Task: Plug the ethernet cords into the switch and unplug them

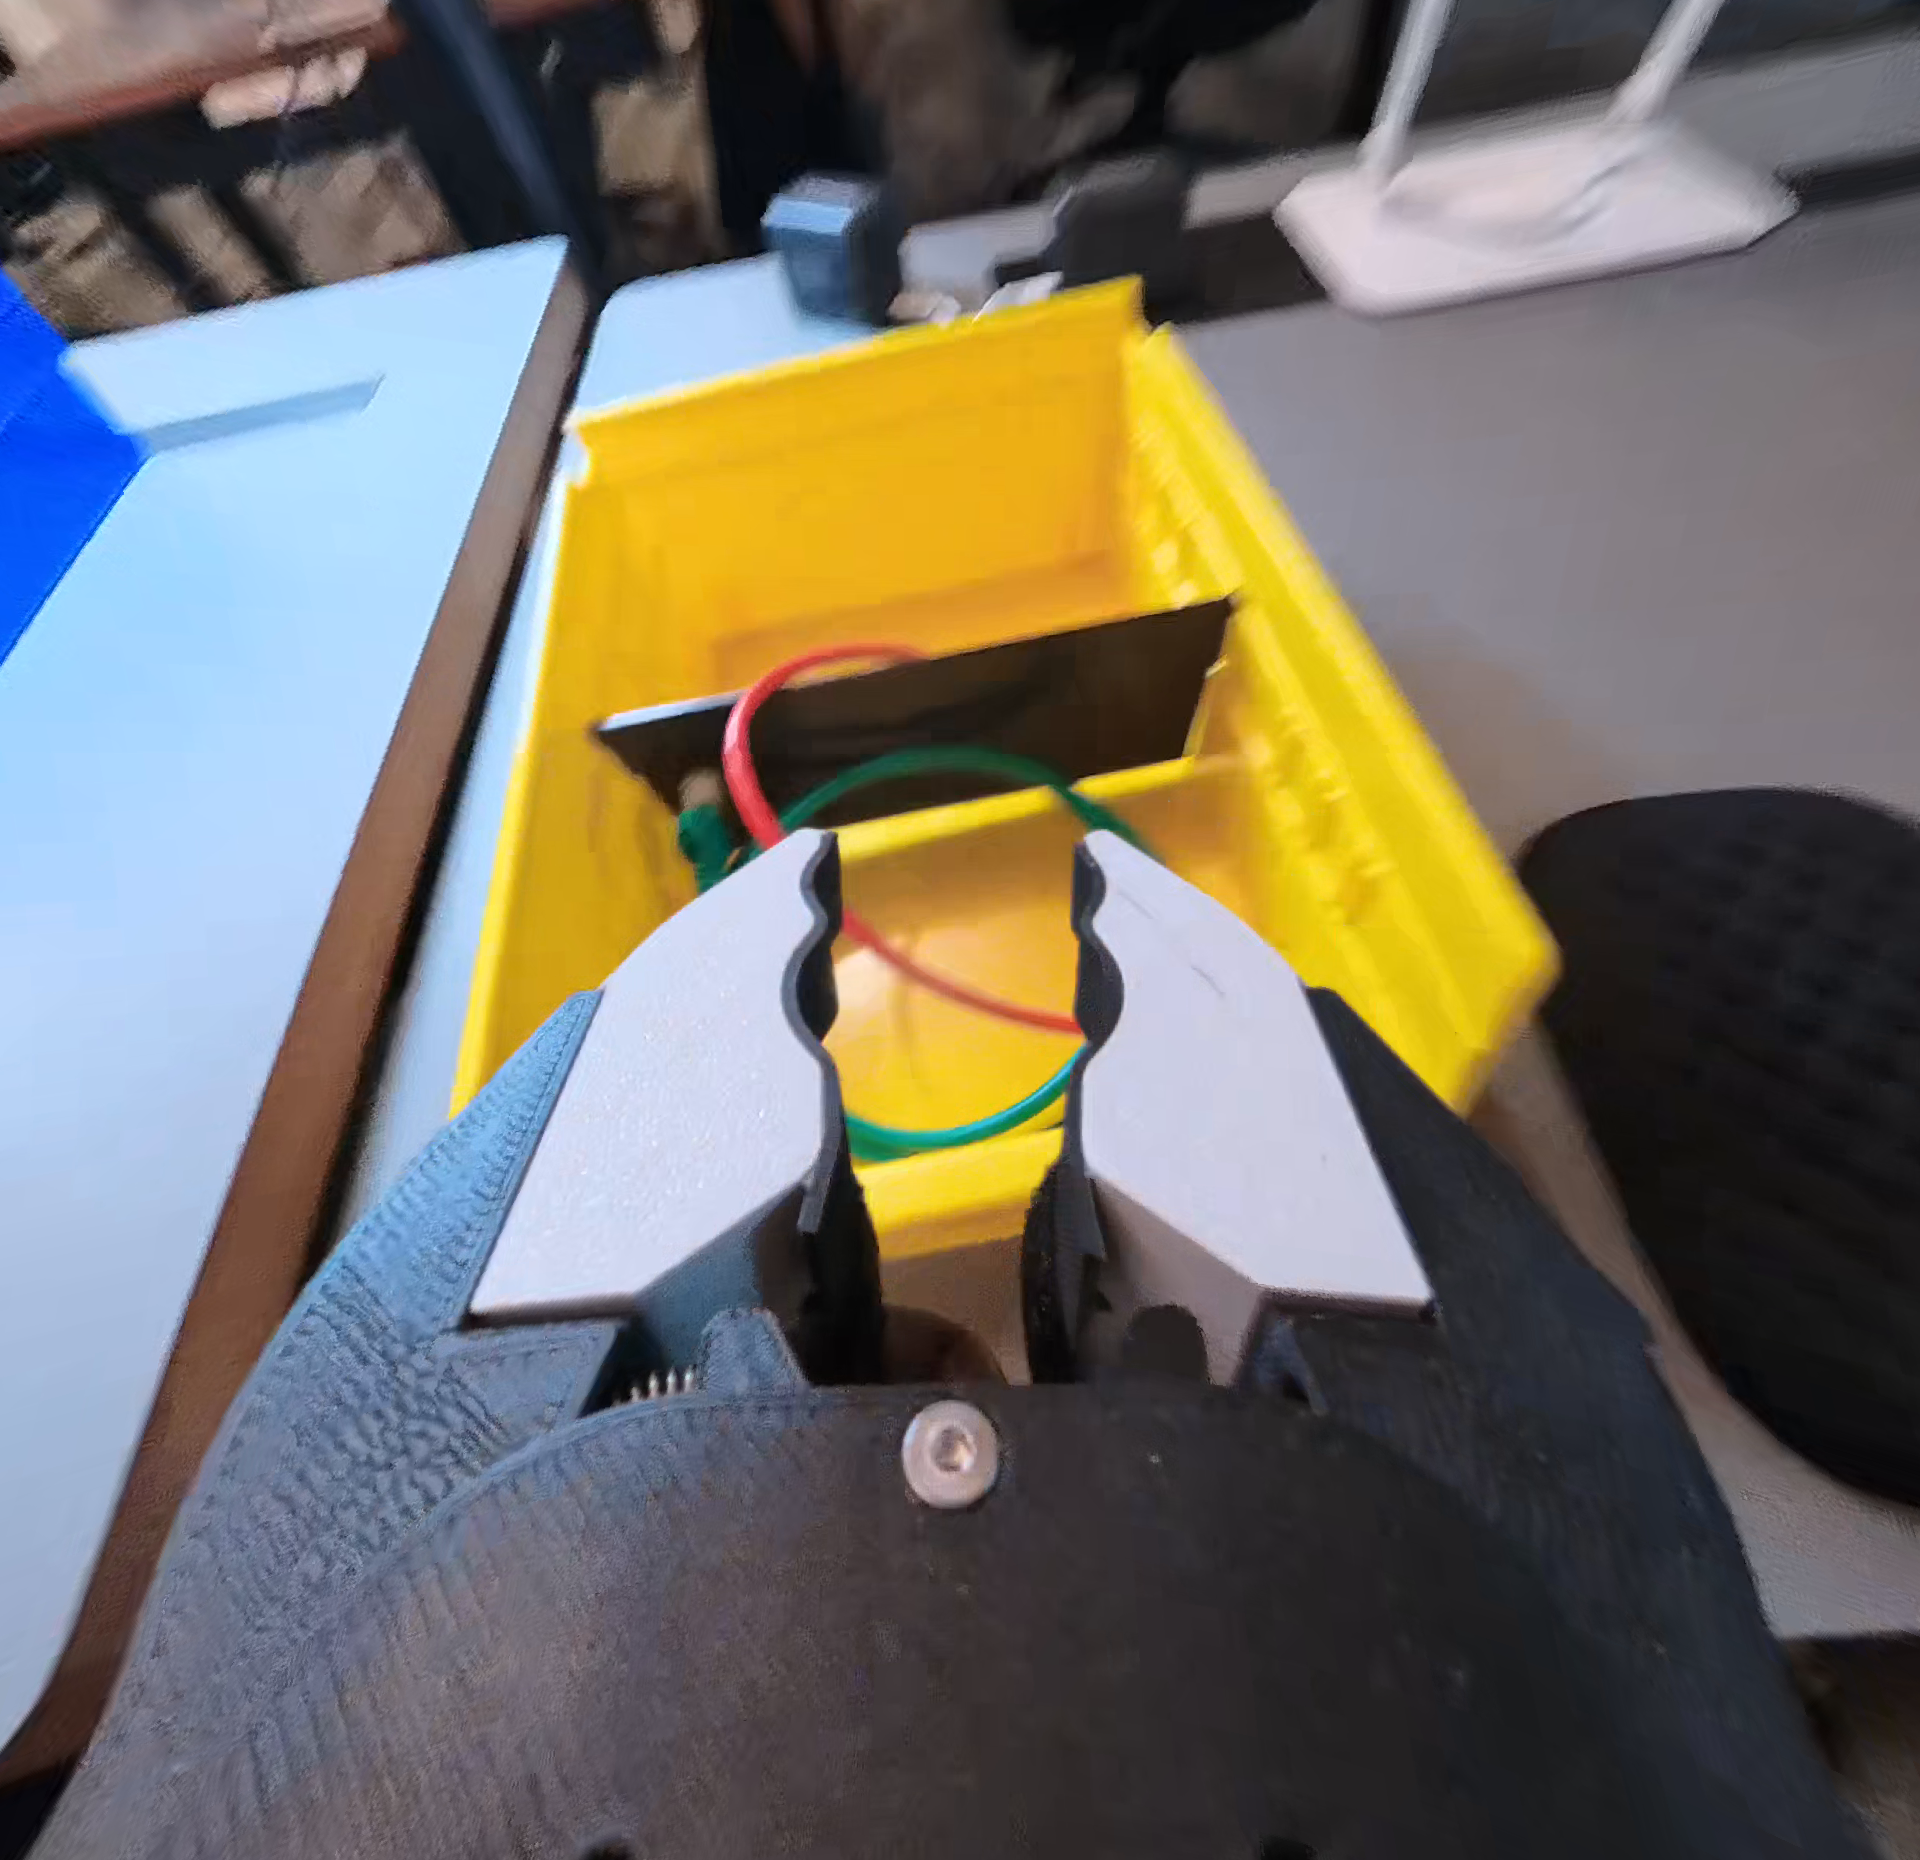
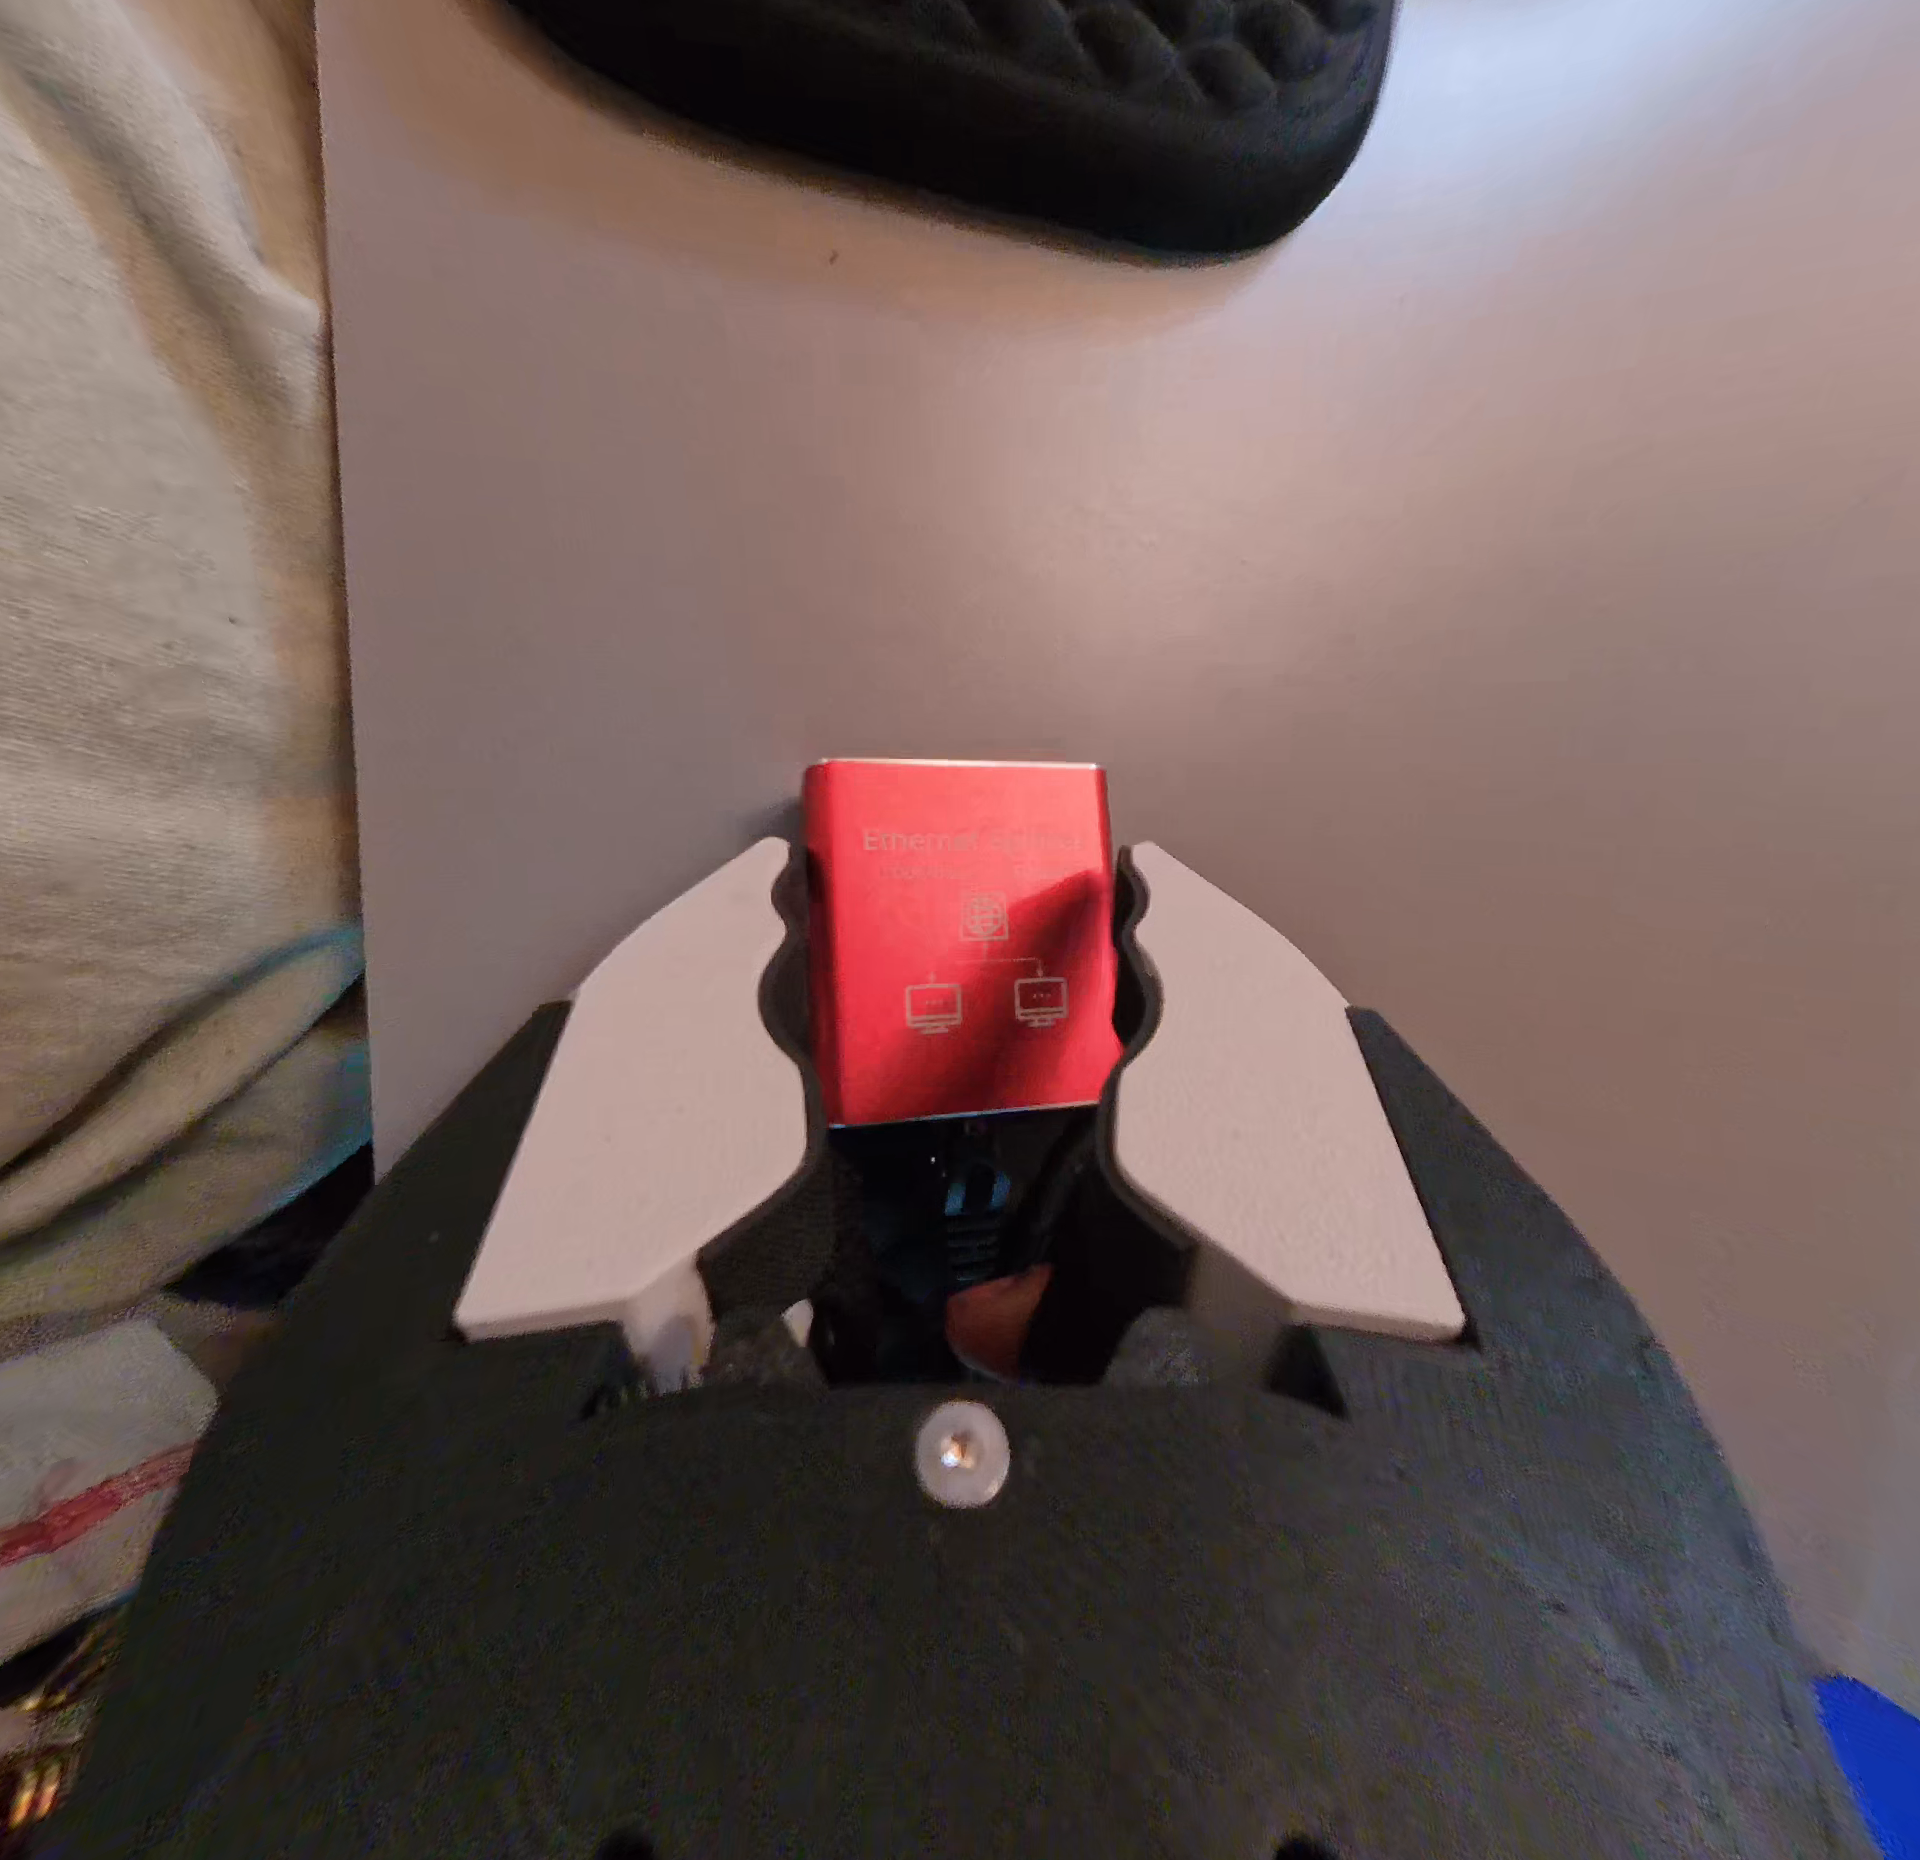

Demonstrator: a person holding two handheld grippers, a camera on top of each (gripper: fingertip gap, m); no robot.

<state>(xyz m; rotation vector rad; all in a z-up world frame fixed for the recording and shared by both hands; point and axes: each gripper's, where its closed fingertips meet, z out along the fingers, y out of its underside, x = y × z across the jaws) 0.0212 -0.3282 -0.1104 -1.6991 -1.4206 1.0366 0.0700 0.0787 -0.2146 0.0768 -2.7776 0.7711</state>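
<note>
In the right wrist view my right gripper (image 2: pixel 961 854) is shut on a small red metal switch (image 2: pixel 956 937), held by its sides over the grey table. A black cord (image 2: pixel 971 1218) runs from its near end back between the fingers. In the left wrist view my left gripper (image 1: pixel 954 854) is open and empty, just above the near end of a yellow bin (image 1: pixel 1320 771). A red ethernet cord (image 1: pixel 743 761) and a green ethernet cord (image 1: pixel 935 1135) lie looped in the bin. A green plug (image 1: pixel 701 834) sits by the left wall.
A black divider (image 1: pixel 1039 709) stands across the bin. A black textured pad (image 1: pixel 1745 1083) lies right of the bin and also shows in the right wrist view (image 2: pixel 987 65). A blue bin (image 1: pixel 42 460) sits far left. A white stand base (image 1: pixel 1538 210) is behind. A person's pale clothing (image 2: pixel 156 563) is at left.
</note>
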